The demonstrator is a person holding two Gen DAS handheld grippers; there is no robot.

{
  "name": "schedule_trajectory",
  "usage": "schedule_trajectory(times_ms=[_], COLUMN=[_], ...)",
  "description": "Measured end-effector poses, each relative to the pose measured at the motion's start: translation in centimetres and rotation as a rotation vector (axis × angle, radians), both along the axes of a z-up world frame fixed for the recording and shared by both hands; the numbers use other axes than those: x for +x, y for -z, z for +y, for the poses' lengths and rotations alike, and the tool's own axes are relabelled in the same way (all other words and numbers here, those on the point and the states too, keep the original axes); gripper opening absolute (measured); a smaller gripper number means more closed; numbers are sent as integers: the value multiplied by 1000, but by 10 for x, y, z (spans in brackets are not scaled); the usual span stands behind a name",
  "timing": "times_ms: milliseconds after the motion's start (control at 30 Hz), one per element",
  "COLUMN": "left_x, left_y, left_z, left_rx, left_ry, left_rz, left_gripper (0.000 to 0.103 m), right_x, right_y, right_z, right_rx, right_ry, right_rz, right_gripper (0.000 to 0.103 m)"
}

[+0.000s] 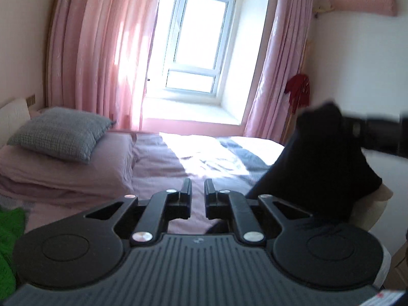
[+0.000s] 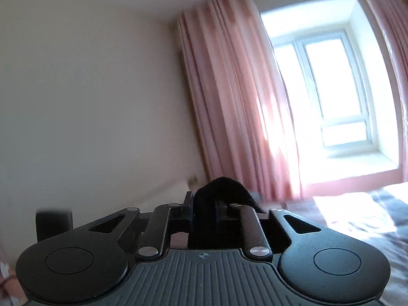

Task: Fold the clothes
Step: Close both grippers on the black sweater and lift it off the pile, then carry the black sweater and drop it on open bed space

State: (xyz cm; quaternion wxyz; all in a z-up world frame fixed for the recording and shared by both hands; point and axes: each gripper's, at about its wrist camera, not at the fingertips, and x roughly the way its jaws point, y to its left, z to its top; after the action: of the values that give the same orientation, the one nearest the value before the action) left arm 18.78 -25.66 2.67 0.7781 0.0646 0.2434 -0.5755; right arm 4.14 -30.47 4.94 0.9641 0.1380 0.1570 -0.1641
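Observation:
A black garment [image 1: 318,168] hangs in the air on the right of the left wrist view, above the bed. My right gripper [image 1: 343,123] comes in from the right edge and pinches the garment's top. In the right wrist view that gripper [image 2: 204,201] is shut on a bunch of the black garment [image 2: 221,188], which bulges up between the fingers. My left gripper [image 1: 198,191] is low over the bed, left of the garment and not touching it. Its jaws stand a narrow gap apart with nothing between them.
The bed [image 1: 158,163] has a pale purple sheet with a sunlit patch. A grey pillow [image 1: 61,132] lies on a folded pink quilt [image 1: 63,170] at left. Green cloth [image 1: 10,242] sits at the lower left. Pink curtains [image 1: 102,51] frame the window [image 1: 199,40].

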Motion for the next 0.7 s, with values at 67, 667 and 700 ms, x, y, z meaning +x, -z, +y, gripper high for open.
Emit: schedule_trajectory(times_ms=[67, 667, 700], left_x=[-24, -182, -186], left_y=[23, 160, 158], left_z=[-23, 61, 66], left_rx=[108, 678, 675], left_ry=[-8, 186, 196], left_rz=[20, 50, 35], left_gripper=[14, 36, 38], right_x=[-7, -313, -313], right_y=[40, 177, 182], right_z=[-22, 5, 12], right_rx=[78, 523, 526], right_ry=[27, 530, 537], right_rz=[178, 578, 577], right_gripper=[68, 68, 68])
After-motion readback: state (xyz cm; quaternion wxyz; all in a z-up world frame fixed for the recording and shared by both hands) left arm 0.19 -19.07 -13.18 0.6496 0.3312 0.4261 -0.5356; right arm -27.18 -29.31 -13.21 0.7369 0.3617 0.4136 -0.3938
